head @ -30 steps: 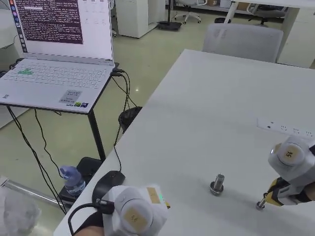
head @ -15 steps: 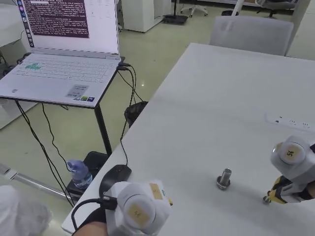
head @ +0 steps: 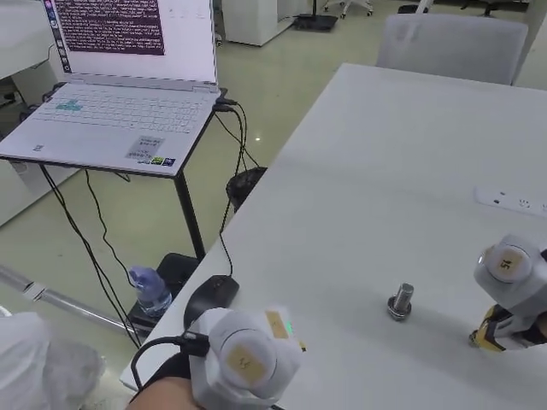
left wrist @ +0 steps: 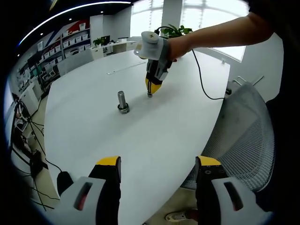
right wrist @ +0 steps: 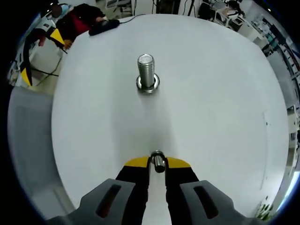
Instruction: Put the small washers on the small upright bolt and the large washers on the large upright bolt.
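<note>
Nearest the person, the white-bodied, yellow-tipped left gripper [left wrist: 158, 164] hangs over the near edge of the broad white surface [head: 359, 171], well short of the thick silver threaded bolt [head: 400, 301]. Its jaws stand wide with nothing between them, probably parked clear so the other gripper can work. A black computer mouse [head: 209, 296] lies at the surface corner, to the near left of that thick bolt. The thick bolt stands upright on its head. A ring sits at its base, and I cannot tell whether that is a flange or a washer. Just to the right of the thick bolt, the matching right gripper [right wrist: 158, 165] tilts down. Its jaws are drawn narrow around the top of the slim silver upright bolt [right wrist: 158, 161] and seem to pinch it, perhaps to steady it or to seat a small washer; whether one sits between the pads is hidden. Beyond the thick bolt lies a flat white power strip [head: 511, 202]. Far to its left, off the surface, stands an open white laptop [head: 111, 120].
</note>
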`<move>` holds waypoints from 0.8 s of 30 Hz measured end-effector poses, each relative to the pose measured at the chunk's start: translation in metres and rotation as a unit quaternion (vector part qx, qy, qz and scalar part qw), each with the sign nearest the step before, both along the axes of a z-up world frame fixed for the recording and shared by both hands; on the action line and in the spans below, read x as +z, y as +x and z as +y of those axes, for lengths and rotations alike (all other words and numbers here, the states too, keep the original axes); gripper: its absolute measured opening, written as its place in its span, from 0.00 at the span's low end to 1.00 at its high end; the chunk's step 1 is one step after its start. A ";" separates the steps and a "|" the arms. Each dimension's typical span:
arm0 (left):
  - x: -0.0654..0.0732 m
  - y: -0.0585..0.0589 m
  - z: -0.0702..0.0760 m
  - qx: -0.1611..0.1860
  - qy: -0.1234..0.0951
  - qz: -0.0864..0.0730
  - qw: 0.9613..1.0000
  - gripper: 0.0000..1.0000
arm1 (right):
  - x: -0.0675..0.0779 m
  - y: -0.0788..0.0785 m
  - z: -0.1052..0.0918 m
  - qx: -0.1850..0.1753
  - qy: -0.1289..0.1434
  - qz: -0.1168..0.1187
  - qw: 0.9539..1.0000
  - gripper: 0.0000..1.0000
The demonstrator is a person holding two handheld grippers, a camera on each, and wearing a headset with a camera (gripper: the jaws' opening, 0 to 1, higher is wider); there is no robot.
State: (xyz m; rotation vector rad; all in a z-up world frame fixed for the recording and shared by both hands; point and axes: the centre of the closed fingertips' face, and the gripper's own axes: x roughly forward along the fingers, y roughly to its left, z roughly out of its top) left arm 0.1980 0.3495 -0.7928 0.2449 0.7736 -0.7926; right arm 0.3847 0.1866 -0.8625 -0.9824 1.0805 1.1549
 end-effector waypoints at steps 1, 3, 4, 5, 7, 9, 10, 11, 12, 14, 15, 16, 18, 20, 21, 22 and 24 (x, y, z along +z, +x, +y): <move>0.000 0.000 0.000 0.000 0.000 0.000 1.000 0.63 | -0.001 0.000 0.000 0.001 0.000 0.000 1.000 0.13; 0.000 -0.001 0.000 0.000 -0.001 -0.001 1.000 0.63 | 0.000 -0.001 0.000 0.002 -0.001 0.000 1.000 0.13; 0.000 -0.001 0.001 0.001 -0.001 0.000 1.000 0.63 | 0.000 -0.001 0.000 0.003 -0.001 0.000 1.000 0.13; -0.001 -0.001 0.001 0.001 -0.001 0.001 1.000 0.63 | 0.000 -0.002 0.000 0.003 -0.002 0.000 1.000 0.13; -0.001 -0.001 0.001 0.002 -0.001 0.002 1.000 0.63 | 0.000 -0.002 0.001 0.004 -0.003 -0.001 1.000 0.13; -0.001 -0.001 0.002 0.002 -0.001 0.002 1.000 0.63 | 0.001 -0.003 0.002 0.006 -0.002 -0.004 1.000 0.13; -0.001 -0.001 0.002 0.002 -0.001 0.001 1.000 0.63 | 0.002 -0.004 0.002 0.008 -0.002 -0.004 1.000 0.13; -0.002 -0.001 0.002 0.002 -0.001 0.001 1.000 0.63 | 0.002 -0.004 0.002 0.008 -0.003 -0.004 1.000 0.13; -0.002 -0.001 0.002 0.002 -0.001 0.002 1.000 0.63 | 0.002 -0.004 0.002 0.009 -0.003 -0.005 1.000 0.13; -0.002 -0.001 0.002 0.001 -0.002 0.002 1.000 0.63 | 0.001 -0.003 0.002 0.008 -0.003 -0.006 1.000 0.13; -0.002 -0.001 0.002 0.001 -0.002 0.002 1.000 0.63 | 0.001 -0.003 0.003 0.008 -0.004 -0.007 1.000 0.13; -0.002 -0.001 0.002 0.001 -0.002 0.002 1.000 0.63 | 0.001 -0.003 0.003 0.010 -0.004 -0.008 1.000 0.13; -0.002 0.000 0.002 0.002 -0.002 0.002 1.000 0.62 | 0.000 -0.002 0.003 0.014 -0.007 -0.009 1.000 0.13; -0.001 -0.001 0.001 0.002 -0.003 0.001 1.000 0.62 | -0.001 -0.001 0.002 0.012 -0.008 -0.009 1.000 0.13; -0.001 -0.001 0.001 0.002 -0.003 0.001 1.000 0.62 | -0.001 -0.001 0.002 0.011 -0.009 -0.009 1.000 0.13; -0.001 -0.001 0.001 0.002 -0.003 0.001 1.000 0.62 | -0.002 0.000 0.002 0.010 -0.009 -0.009 1.000 0.13; -0.001 -0.001 0.001 0.002 -0.003 0.001 1.000 0.62 | -0.004 0.003 0.001 0.010 -0.009 -0.010 1.000 0.13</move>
